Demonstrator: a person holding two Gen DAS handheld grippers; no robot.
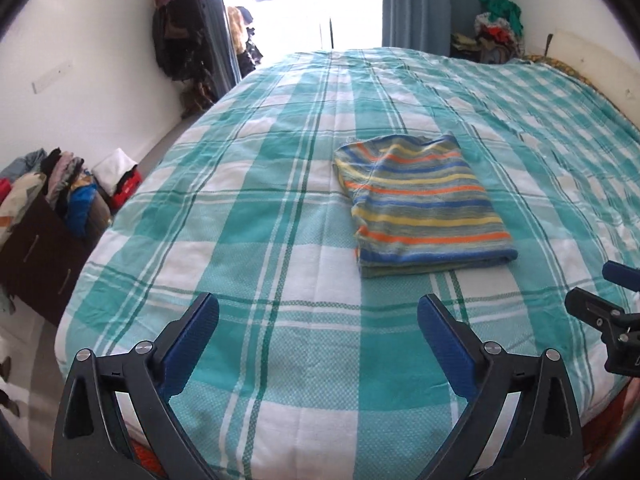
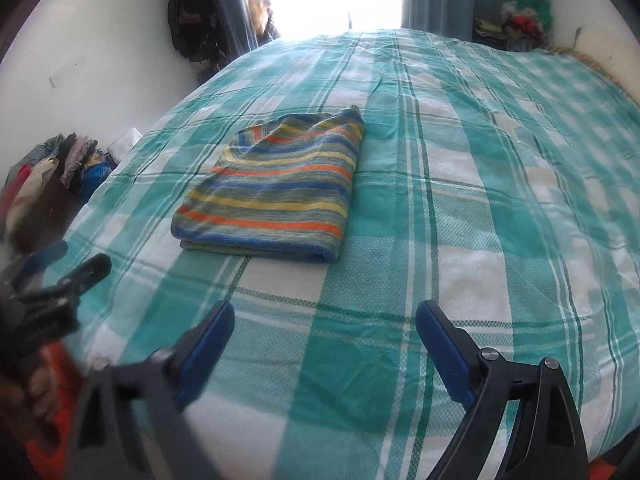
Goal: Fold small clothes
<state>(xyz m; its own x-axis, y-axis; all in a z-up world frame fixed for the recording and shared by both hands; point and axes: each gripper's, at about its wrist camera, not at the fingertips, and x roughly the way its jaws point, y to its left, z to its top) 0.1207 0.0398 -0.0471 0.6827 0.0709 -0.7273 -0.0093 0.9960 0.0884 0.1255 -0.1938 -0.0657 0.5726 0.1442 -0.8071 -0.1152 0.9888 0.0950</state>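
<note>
Striped knit garment (image 1: 420,204), orange, yellow and blue, lies folded flat on the teal-and-white checked bed (image 1: 240,240), its long axis running from the near edge toward the far one. My left tool (image 1: 318,340) and right tool (image 2: 325,344) both gape empty above the near edge. It lies ahead-right of the left, ahead-left of the right, so neither is clearly nearer.

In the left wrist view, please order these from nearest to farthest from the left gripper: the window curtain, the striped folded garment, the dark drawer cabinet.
1. striped folded garment, ahead on the bed, slightly right.
2. dark drawer cabinet, left, beside the bed.
3. window curtain, at the far wall.
</note>
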